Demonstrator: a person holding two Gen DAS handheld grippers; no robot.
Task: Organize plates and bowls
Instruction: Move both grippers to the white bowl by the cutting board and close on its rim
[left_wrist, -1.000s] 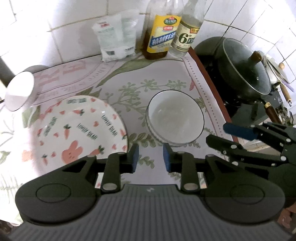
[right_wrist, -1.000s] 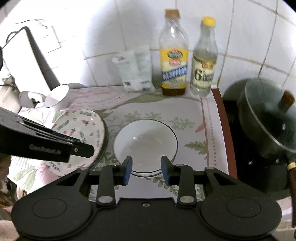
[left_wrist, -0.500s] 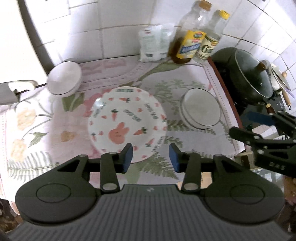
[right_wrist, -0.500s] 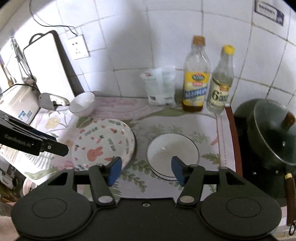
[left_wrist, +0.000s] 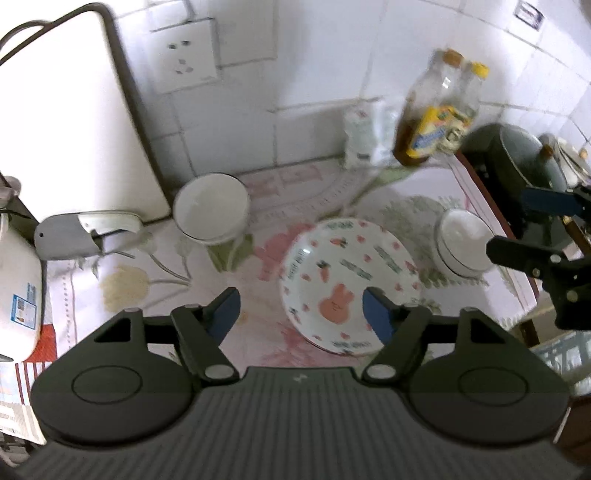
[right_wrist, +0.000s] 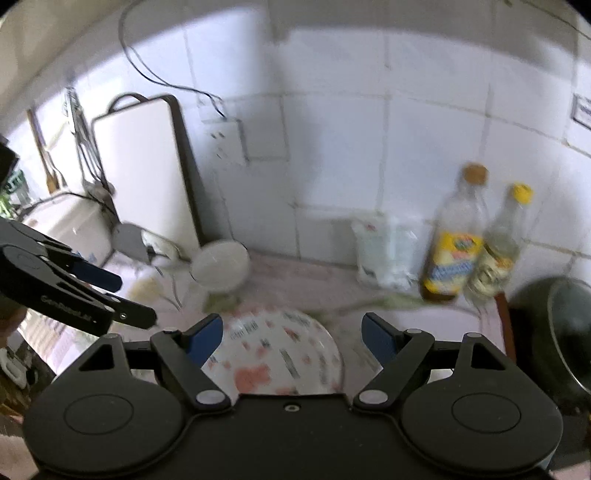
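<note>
A plate (left_wrist: 347, 280) printed with a rabbit and carrots lies on the floral cloth, and the right wrist view shows the plate (right_wrist: 280, 358) too. A white bowl (left_wrist: 210, 205) stands at the back left by the wall, also seen as a bowl (right_wrist: 221, 264) from the right. A stack of white bowls (left_wrist: 461, 243) sits right of the plate. My left gripper (left_wrist: 301, 312) hangs above the plate's near edge with its jaws opening and nothing between them. My right gripper (right_wrist: 291, 334) is likewise opening, with nothing in it, above the plate.
A white cutting board (left_wrist: 74, 129) leans on the tiled wall at the left beside a white appliance (left_wrist: 18, 277). Two bottles (right_wrist: 454, 243) and a white bag (right_wrist: 384, 251) stand at the back. A dark lidded pot (right_wrist: 565, 332) sits past the cloth's right edge.
Both grippers have drawn back and up from the counter and swung left, and their jaws have spread much wider. The plate and bowls have stayed in place.
</note>
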